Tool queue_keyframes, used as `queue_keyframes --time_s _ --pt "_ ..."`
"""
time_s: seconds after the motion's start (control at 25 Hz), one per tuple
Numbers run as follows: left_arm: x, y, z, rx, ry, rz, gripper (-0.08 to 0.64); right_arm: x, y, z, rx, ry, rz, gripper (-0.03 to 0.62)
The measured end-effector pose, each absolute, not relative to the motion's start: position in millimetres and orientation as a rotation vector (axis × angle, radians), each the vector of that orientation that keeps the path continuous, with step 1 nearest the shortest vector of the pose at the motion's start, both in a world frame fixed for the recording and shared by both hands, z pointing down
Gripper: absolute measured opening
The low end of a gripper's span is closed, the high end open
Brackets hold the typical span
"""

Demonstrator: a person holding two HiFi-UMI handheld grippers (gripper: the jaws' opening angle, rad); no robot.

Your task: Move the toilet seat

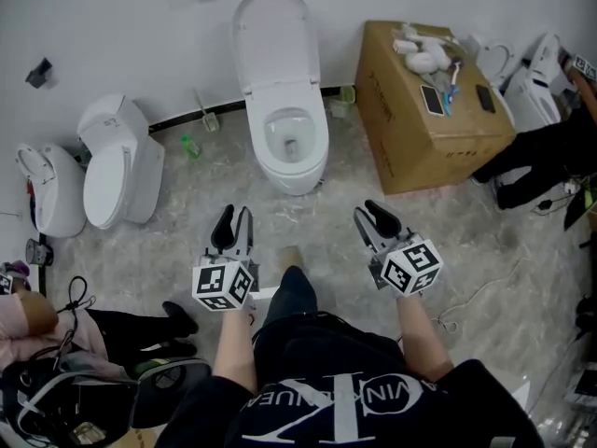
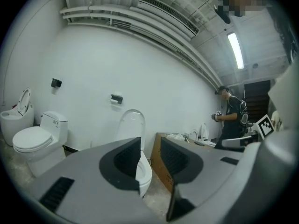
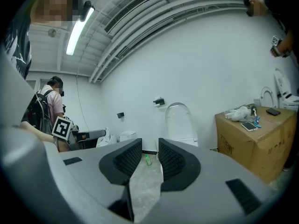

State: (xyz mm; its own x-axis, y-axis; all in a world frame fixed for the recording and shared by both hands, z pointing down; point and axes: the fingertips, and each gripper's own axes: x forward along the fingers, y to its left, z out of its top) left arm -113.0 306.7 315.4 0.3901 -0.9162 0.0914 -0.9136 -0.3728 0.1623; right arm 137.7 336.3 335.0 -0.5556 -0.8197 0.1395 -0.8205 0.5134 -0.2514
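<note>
Left gripper (image 1: 233, 220) and right gripper (image 1: 371, 213) face the raised toilet seat (image 1: 272, 43). We judge their part-open, empty jaws readied to grasp.

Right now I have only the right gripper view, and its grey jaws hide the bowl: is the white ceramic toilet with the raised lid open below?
Observer: Yes, the head view shows the white ceramic toilet with its bowl uncovered, lid upright against the wall.
Operator: Is the left gripper free?
Observer: The left gripper has its jaws apart, nothing between them.
Operator: Anyone near my left side?
Observer: A person in black trousers sits on the floor there.
</note>
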Motion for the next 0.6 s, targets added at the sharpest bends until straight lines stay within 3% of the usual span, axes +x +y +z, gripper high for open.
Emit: queue_keyframes --time_s 0.6 --pt "-140.8 158.7 378.0 2.367 -1.503 0.125 0.129 104.3 205.7 407.1 1.415 -2.574 0.738 0.132"
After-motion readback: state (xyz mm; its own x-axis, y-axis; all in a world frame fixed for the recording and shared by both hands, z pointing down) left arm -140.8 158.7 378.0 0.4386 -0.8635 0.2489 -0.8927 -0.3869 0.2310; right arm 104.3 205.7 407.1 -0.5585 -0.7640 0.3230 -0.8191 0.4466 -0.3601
